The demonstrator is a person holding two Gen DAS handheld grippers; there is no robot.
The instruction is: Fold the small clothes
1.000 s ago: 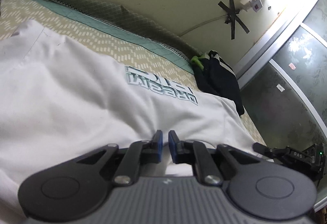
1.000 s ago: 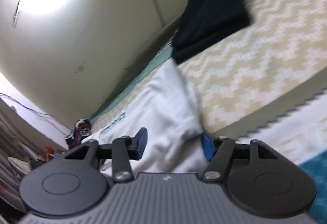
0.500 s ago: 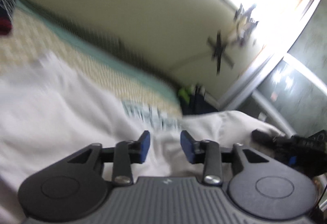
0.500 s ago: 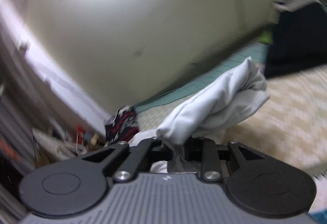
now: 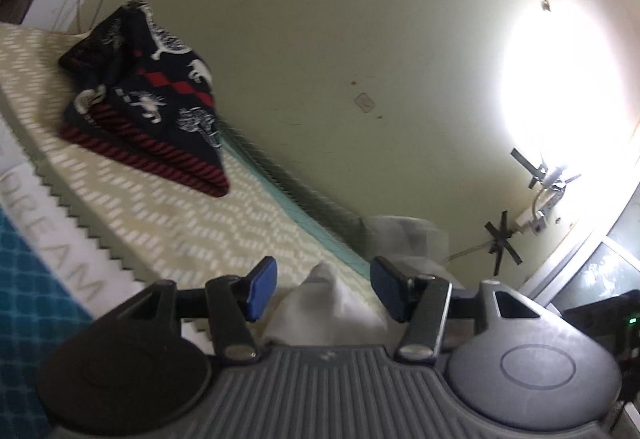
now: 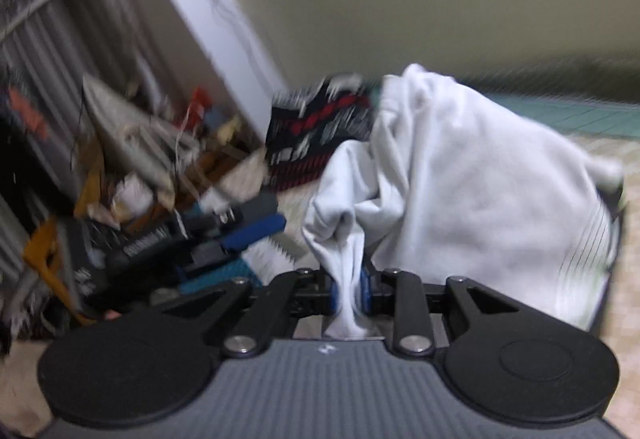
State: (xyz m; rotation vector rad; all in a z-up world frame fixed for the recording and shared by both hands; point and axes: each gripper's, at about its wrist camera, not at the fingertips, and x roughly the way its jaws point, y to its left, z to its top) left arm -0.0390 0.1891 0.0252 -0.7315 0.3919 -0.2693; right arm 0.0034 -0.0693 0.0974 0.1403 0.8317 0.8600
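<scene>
In the right wrist view my right gripper pinches a bunched fold of the white garment, which hangs lifted in front of it. Its jaws are easing open slightly, with the cloth still pressed between the pads. My left gripper is opening, its blue pads wide apart. A loose corner of the white garment lies low between them, untouched. A blue finger of the left gripper shows to the left of the cloth.
A folded dark garment with red and white patterns lies on the beige zigzag bedspread near the wall, and shows blurred as the dark garment behind the white one. Cluttered shelves stand beyond the bed's left end.
The left gripper let go of the white garment, opened and swung left toward the dark patterned garment. The right gripper shut on the white garment, lifted it and carried it left.
</scene>
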